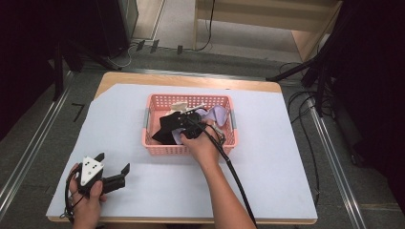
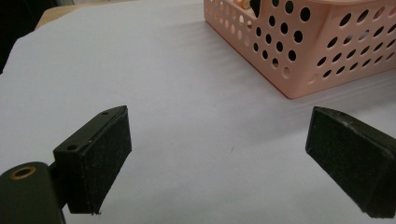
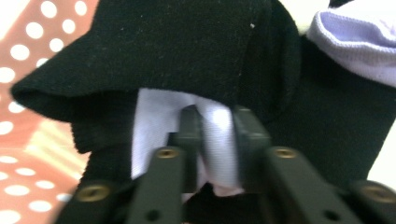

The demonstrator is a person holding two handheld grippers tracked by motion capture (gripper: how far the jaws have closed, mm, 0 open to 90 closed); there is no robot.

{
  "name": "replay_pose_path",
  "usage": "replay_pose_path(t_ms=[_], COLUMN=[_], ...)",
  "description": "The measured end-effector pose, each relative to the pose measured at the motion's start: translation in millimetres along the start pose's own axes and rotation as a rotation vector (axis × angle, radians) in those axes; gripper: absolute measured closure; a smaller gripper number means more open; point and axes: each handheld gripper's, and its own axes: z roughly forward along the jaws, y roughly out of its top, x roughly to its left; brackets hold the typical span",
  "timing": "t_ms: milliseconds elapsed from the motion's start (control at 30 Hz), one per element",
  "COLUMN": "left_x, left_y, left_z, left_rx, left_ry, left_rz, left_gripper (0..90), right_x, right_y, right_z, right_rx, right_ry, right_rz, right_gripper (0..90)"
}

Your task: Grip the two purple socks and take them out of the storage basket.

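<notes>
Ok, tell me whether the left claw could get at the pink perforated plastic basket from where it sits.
Probably yes. The left claw rests open on the white sheet, and bare sheet lies between it and the pink perforated plastic basket. The right claw, shut on lilac cloth, occupies the inside.

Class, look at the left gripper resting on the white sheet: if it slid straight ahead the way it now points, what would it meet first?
The left gripper, jaws wide open, points over bare white sheet toward the pink basket. Probably the basket's near corner would come first, though it sits right of centre, so the gripper might just slip past it.
</notes>
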Motion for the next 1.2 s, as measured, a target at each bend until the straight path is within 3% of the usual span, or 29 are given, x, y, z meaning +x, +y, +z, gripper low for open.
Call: replay_pose_path(t_ms=[100, 333, 533, 700, 800, 833, 900, 933, 967, 1067, 1133, 1200], left_x=[0.0, -0.1, -0.3, -0.2, 0.0, -0.1, -0.3, -0.2, -0.1, 0.0, -0.1, -0.1], left_y=[-0.1, 0.0, 0.2, 0.2, 0.2, 0.1, 0.1, 0.0, 0.1, 0.1, 0.0, 0.0], left_z=[0.2, 0.3, 0.4, 0.2, 0.1, 0.1, 0.2, 0.2, 0.3, 0.3, 0.3, 0.3], left_rx=[-0.002, 0.000, 0.002, 0.004, 0.004, 0.003, -0.001, -0.002, -0.001, 0.003, 0.001, 0.001], left_ry=[-0.001, -0.001, 0.000, -0.002, -0.002, -0.002, -0.003, -0.003, -0.003, -0.003, -0.004, -0.004], left_rz=[0.000, -0.002, 0.003, 0.005, 0.006, 0.005, 0.001, 0.001, 0.001, 0.003, 0.003, 0.002], left_gripper=[7.7, 7.7, 7.7, 7.7, 7.7, 7.7, 7.7, 7.7, 7.7, 7.7, 7.7, 7.7], right_x=[-3.3, -10.4, -7.4, 7.1, 22.8, 28.9, 32.3, 30.4, 27.0, 12.1, 2.7, -6.3], right_y=[-0.2, -2.5, -0.8, 0.8, 0.9, 0.9, 1.7, 1.9, 2.0, 1.4, 0.3, -1.3], right_z=[-5.9, -26.5, -43.0, -51.2, -51.9, -49.8, -44.3, -40.5, -38.6, -37.3, -38.6, -44.2], right_rx=[-0.033, -0.197, -0.240, -0.296, -0.321, -0.300, -0.249, -0.215, -0.191, -0.160, -0.158, -0.178], right_ry=[0.022, 0.029, 0.076, 0.107, 0.129, 0.104, 0.047, -0.017, -0.067, -0.157, -0.166, -0.111], right_rz=[0.011, 0.046, 0.008, -0.115, -0.263, -0.315, -0.374, -0.383, -0.373, -0.326, -0.295, -0.245], right_gripper=[84.4, 84.8, 84.7, 84.6, 84.5, 84.4, 84.3, 84.3, 84.3, 84.3, 84.3, 84.2])
